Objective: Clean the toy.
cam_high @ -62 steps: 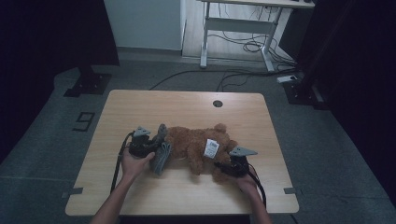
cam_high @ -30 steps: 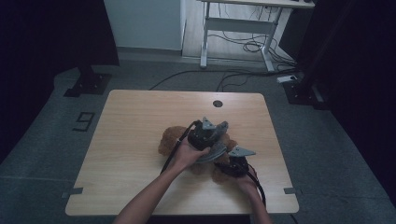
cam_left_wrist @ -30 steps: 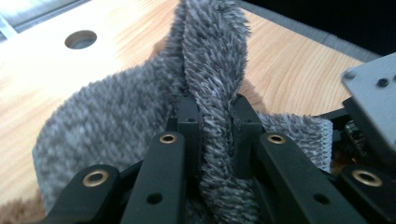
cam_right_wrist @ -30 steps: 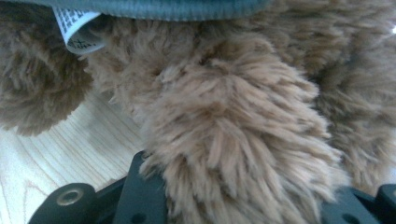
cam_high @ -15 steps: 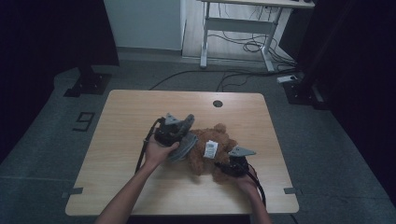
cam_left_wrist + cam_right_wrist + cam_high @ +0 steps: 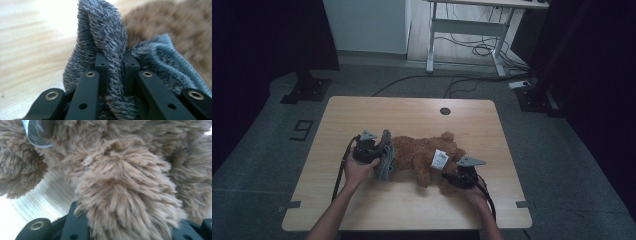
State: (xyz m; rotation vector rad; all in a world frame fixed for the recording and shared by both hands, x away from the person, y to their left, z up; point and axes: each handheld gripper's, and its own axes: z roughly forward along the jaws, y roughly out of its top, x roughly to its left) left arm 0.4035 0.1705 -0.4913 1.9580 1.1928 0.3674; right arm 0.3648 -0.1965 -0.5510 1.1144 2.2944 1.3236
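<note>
A brown teddy bear [image 6: 422,155] lies on its side across the wooden table [image 6: 412,112], with a white tag [image 6: 440,159] on it. My left gripper [image 6: 378,153] is at the bear's left end, shut on a fuzzy grey knitted cloth [image 6: 385,156]. In the left gripper view the grey cloth [image 6: 110,37] is pinched between the fingertips [image 6: 101,65], and the bear's fur [image 6: 162,22] lies just behind. My right gripper [image 6: 453,179] is at the bear's right end, shut on a furry limb [image 6: 125,190] whose fur hides the jaw tips. The tag [image 6: 35,132] hangs at upper left.
A round cable hole [image 6: 445,111] sits near the table's far edge. Bare wood lies on the far half and at the front left. Beyond the table stand a white desk frame [image 6: 462,30], floor cables [image 6: 472,50] and a black stand base [image 6: 307,90].
My left gripper has carried the grey cloth leftward and down, from over the bear's middle to its left end. The right gripper and the bear have stayed put.
</note>
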